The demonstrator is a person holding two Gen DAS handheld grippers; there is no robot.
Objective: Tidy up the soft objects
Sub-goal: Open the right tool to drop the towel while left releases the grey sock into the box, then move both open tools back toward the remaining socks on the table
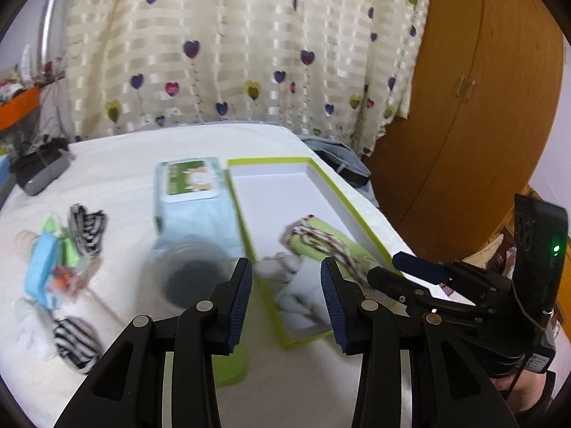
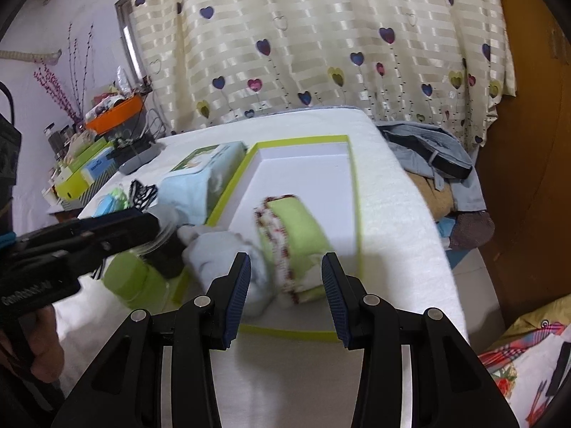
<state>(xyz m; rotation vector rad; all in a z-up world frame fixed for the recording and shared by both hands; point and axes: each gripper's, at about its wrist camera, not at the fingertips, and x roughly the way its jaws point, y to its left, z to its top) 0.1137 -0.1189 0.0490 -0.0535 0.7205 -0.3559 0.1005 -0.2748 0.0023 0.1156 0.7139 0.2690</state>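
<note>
Both claws hover released over the white tabletop (image 1: 114, 164), the left claw (image 1: 287, 299) and the right claw (image 2: 287, 294) each with nothing between the pads. A green towel (image 2: 296, 228) and white cloth (image 2: 221, 249) lie at the near end of the green-rimmed box (image 2: 353, 192); striped socks (image 1: 87, 228) lie to the left.

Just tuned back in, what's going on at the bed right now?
A person holds two grippers over a shallow white box with a lime-green rim. A rolled green cloth with red-and-white trim and a white fluffy cloth lie inside. The left gripper and right gripper are both open and hold nothing. Striped socks wait outside.
</note>
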